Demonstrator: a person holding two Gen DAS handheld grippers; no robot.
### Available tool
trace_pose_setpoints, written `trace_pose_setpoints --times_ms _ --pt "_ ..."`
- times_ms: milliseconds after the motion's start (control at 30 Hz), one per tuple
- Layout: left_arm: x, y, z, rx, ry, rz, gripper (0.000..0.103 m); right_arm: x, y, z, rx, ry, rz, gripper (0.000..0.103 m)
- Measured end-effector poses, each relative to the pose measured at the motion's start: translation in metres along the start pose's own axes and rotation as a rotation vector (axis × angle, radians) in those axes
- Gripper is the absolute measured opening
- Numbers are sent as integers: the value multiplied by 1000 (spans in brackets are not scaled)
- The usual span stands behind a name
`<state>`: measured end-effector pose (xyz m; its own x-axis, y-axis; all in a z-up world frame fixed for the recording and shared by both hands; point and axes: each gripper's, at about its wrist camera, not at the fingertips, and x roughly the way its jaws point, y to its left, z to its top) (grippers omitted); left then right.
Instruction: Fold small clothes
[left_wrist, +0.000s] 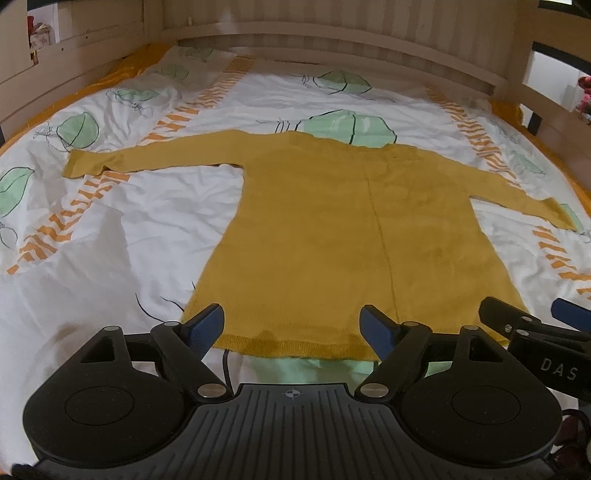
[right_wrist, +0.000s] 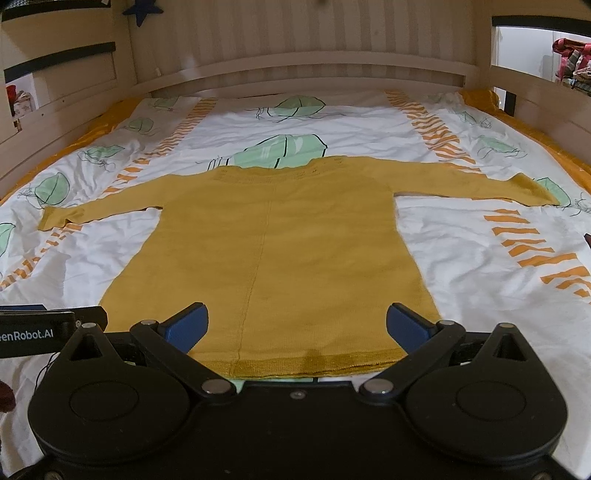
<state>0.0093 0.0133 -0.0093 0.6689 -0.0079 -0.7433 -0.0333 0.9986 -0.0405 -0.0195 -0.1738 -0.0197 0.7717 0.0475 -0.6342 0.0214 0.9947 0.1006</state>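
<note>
A mustard-yellow knit sweater (left_wrist: 332, 221) lies flat on the bed with both sleeves spread out to the sides and its hem toward me. My left gripper (left_wrist: 293, 323) stands open above the left part of the hem, with no cloth pinched between its blue pads. My right gripper (right_wrist: 297, 321) is open over the right part of the same sweater (right_wrist: 273, 240), just above the hem. The right gripper's fingers (left_wrist: 502, 314) also show at the right edge of the left wrist view. The left gripper's body (right_wrist: 37, 328) shows at the left edge of the right wrist view.
A white bedsheet (left_wrist: 110, 229) with green leaf prints and orange striped bands covers the bed. A wooden bed frame with slatted rails (right_wrist: 295, 66) closes the far end and both sides. An orange cover edge (right_wrist: 554, 155) runs along the mattress sides.
</note>
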Motion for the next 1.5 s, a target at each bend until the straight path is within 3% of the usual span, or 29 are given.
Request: trace_pose_setpoints --times_ms 567,767,1067,1133,1167,1500 --pt "20 5 16 -10 40 15 80 21 -6 4 -11 64 -3 103" --pt "39 10 31 -46 94 -21 80 45 -17 16 48 145 107 103" --pt "87 10 79 -17 94 -28 81 87 -47 48 123 177 176 103" --pt "100 10 91 -17 97 -45 92 96 -57 57 153 160 188 103" --pt "106 10 95 -22 99 -55 92 102 -63 61 170 158 188 103" --pt "185 4 135 13 111 -54 93 163 -104 89 197 182 100 103"
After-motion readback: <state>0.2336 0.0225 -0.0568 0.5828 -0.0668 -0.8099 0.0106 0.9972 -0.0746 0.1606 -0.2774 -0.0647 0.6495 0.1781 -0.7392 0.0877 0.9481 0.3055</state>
